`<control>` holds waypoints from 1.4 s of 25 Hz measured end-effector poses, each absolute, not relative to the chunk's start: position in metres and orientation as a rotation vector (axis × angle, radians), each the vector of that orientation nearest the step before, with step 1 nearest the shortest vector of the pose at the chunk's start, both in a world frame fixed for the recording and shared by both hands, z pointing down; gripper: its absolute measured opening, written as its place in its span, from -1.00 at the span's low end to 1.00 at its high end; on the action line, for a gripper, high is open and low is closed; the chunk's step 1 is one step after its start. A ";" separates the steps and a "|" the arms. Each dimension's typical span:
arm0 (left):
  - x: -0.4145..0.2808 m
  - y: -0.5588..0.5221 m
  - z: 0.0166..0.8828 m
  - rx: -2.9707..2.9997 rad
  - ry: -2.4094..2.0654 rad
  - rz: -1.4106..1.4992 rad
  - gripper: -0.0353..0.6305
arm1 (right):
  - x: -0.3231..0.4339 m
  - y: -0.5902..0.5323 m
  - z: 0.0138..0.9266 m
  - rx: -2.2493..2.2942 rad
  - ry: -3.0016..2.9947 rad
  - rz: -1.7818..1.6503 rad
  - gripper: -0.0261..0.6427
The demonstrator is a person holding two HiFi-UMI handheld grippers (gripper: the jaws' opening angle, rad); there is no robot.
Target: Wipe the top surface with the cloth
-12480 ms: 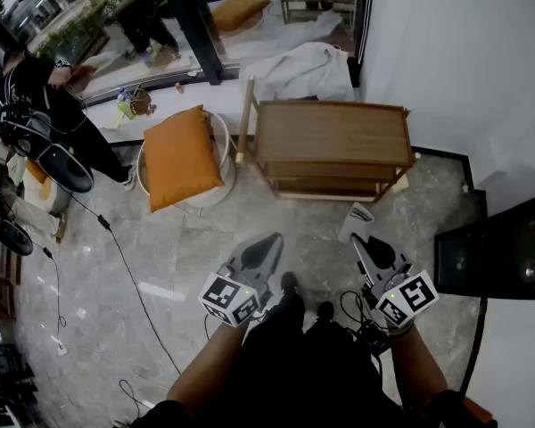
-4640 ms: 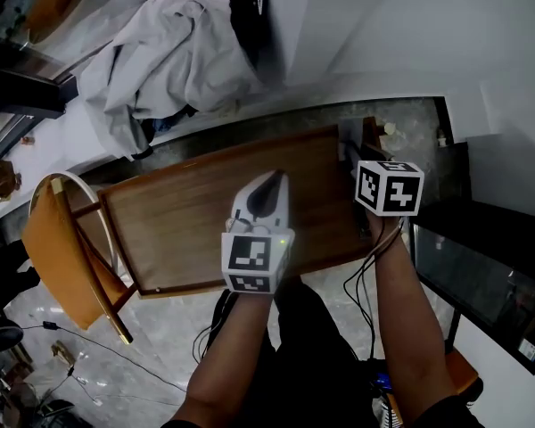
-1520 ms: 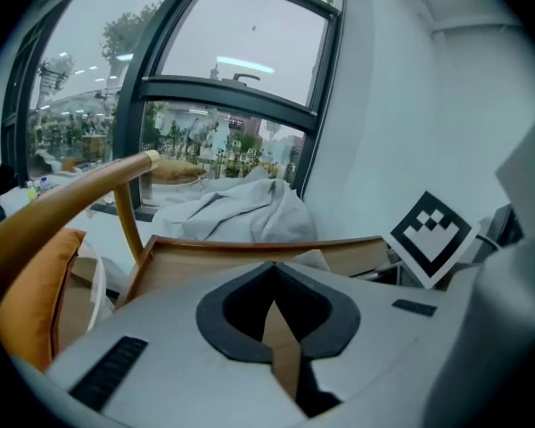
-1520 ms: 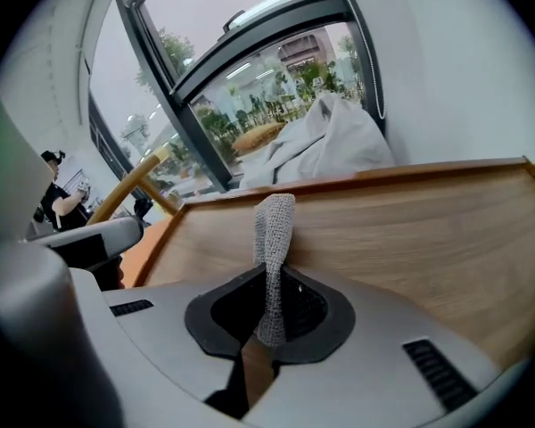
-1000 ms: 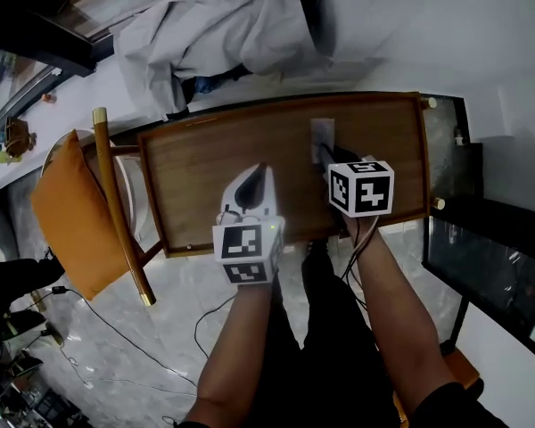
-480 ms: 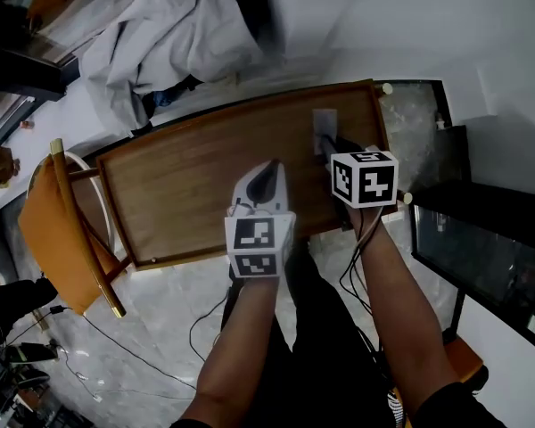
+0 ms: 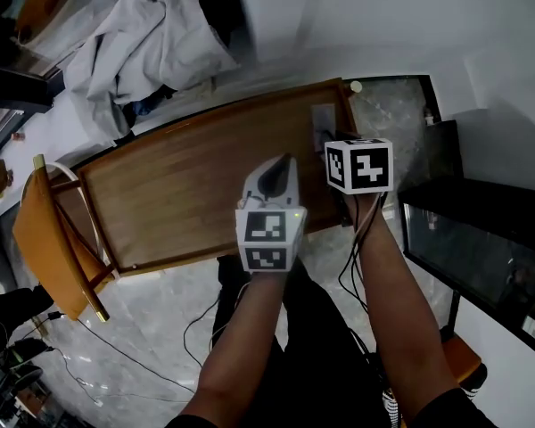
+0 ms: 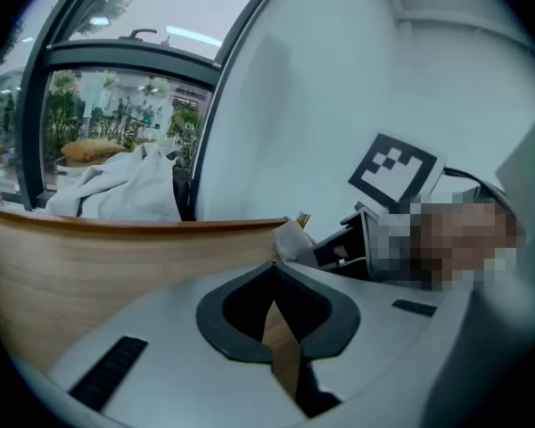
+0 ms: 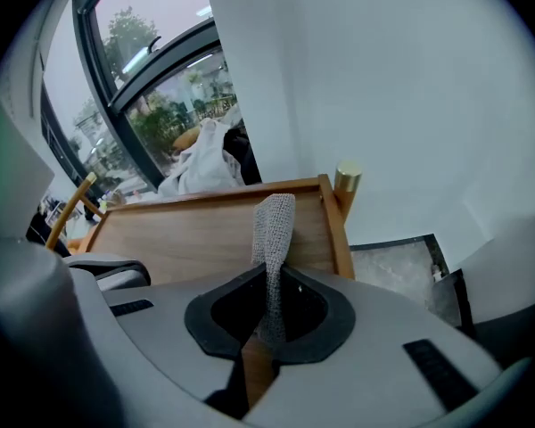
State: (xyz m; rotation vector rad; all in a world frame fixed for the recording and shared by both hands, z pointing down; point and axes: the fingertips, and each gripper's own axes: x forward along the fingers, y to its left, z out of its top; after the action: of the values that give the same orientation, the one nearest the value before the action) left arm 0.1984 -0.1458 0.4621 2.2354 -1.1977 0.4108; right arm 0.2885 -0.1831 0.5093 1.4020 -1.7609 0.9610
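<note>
The right gripper point(image 9: 269, 306) is clenching a grey knit cloth point(image 9: 275, 226), its jaws pinching the strip at one end while the rest is reaching forward over the wooden table top point(image 9: 187, 230). From the head view, the cloth point(image 7: 323, 119) is sitting near the top's right end, close to the far rim. The left gripper point(image 8: 275, 315) is hanging just beside the right one, over the near edge, with its jaws pressed together on nothing but a sliver of wood showing behind them. The table top is acting as a shallow tray, a raised lip running around it. Beyond it, a heap of white fabric point(image 7: 147, 38) is lying by the window, and an orange cushion point(image 7: 37, 239) is leaning at the left.
</note>
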 end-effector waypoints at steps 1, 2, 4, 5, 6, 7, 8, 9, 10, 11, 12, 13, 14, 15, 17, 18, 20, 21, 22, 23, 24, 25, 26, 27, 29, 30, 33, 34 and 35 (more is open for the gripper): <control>0.202 -0.146 0.462 2.236 -1.193 0.408 -0.86 | 0.293 -0.183 0.507 1.408 -1.749 0.948 -0.81; 0.206 -0.146 0.463 2.236 -1.188 0.407 -0.86 | 0.298 -0.183 0.505 1.416 -1.738 0.936 -0.81; 0.210 -0.146 0.463 2.238 -1.182 0.406 -0.86 | 0.308 -0.182 0.502 1.436 -1.712 0.921 -0.81; 0.212 -0.146 0.462 2.241 -1.180 0.405 -0.86 | 0.314 -0.180 0.501 1.447 -1.699 0.915 -0.81; 0.214 -0.146 0.462 2.243 -1.179 0.403 -0.86 | 0.319 -0.178 0.499 1.457 -1.690 0.909 -0.81; 0.215 -0.146 0.460 2.246 -1.180 0.401 -0.86 | 0.322 -0.176 0.498 1.466 -1.689 0.903 -0.81; 0.215 -0.145 0.458 2.249 -1.182 0.397 -0.86 | 0.324 -0.175 0.495 1.475 -1.699 0.895 -0.81; 0.213 -0.145 0.456 2.251 -1.188 0.392 -0.86 | 0.324 -0.175 0.490 1.486 -1.723 0.883 -0.81; 0.209 -0.144 0.452 2.252 -1.196 0.385 -0.86 | 0.321 -0.175 0.483 1.499 -1.759 0.864 -0.81; 0.204 -0.142 0.449 2.252 -1.209 0.376 -0.86 | 0.316 -0.176 0.472 1.513 -1.803 0.844 -0.81; 0.196 -0.140 0.445 2.251 -1.226 0.366 -0.86 | 0.310 -0.177 0.461 1.524 -1.851 0.825 -0.81; 0.186 -0.137 0.441 2.247 -1.249 0.354 -0.86 | 0.300 -0.177 0.450 1.528 -1.900 0.809 -0.81; 0.172 -0.136 0.437 2.239 -1.281 0.340 -0.86 | 0.287 -0.177 0.441 1.522 -1.949 0.800 -0.81; 0.155 -0.134 0.432 2.225 -1.322 0.327 -0.86 | 0.269 -0.177 0.434 1.503 -1.997 0.798 -0.81; 0.111 -0.127 0.424 2.178 -1.421 0.316 -0.86 | 0.222 -0.174 0.431 1.429 -2.086 0.810 -0.81; 0.088 -0.122 0.420 2.152 -1.468 0.315 -0.86 | 0.196 -0.171 0.432 1.386 -2.125 0.824 -0.81; 0.044 -0.111 0.412 2.107 -1.546 0.313 -0.86 | 0.144 -0.165 0.436 1.309 -2.185 0.857 -0.81; 0.022 -0.105 0.408 2.089 -1.576 0.310 -0.86 | 0.118 -0.161 0.438 1.277 -2.208 0.869 -0.81; 0.001 -0.099 0.405 2.072 -1.602 0.308 -0.86 | 0.091 -0.156 0.439 1.244 -2.230 0.879 -0.81; -0.020 -0.093 0.403 2.056 -1.624 0.308 -0.86 | 0.063 -0.150 0.440 1.209 -2.253 0.888 -0.81; -0.041 -0.087 0.401 2.040 -1.644 0.309 -0.86 | 0.034 -0.143 0.441 1.170 -2.274 0.898 -0.81; -0.061 -0.081 0.401 2.024 -1.663 0.309 -0.86 | 0.006 -0.136 0.443 1.129 -2.292 0.911 -0.81; -0.081 -0.074 0.400 2.005 -1.682 0.305 -0.86 | -0.022 -0.129 0.445 1.088 -2.307 0.926 -0.81; -0.100 -0.068 0.399 1.987 -1.700 0.298 -0.86 | -0.048 -0.122 0.448 1.047 -2.319 0.939 -0.82; -0.132 -0.056 0.396 1.960 -1.730 0.283 -0.86 | -0.093 -0.109 0.455 0.975 -2.334 0.957 -0.81; -0.145 -0.051 0.394 1.953 -1.740 0.275 -0.86 | -0.113 -0.104 0.459 0.946 -2.338 0.959 -0.81; -0.169 -0.040 0.389 1.952 -1.747 0.250 -0.86 | -0.157 -0.093 0.471 0.883 -2.338 0.961 -0.81; -0.173 -0.038 0.388 1.957 -1.742 0.244 -0.86 | -0.168 -0.091 0.476 0.866 -2.336 0.971 -0.81; -0.177 -0.036 0.386 1.963 -1.738 0.241 -0.86 | -0.177 -0.090 0.481 0.852 -2.332 0.985 -0.81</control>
State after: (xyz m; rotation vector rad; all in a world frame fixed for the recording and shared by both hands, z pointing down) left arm -0.1775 -0.0358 0.3862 1.9627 -1.7384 0.2406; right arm -0.1772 -0.0899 0.4810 0.8525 -2.3320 0.9855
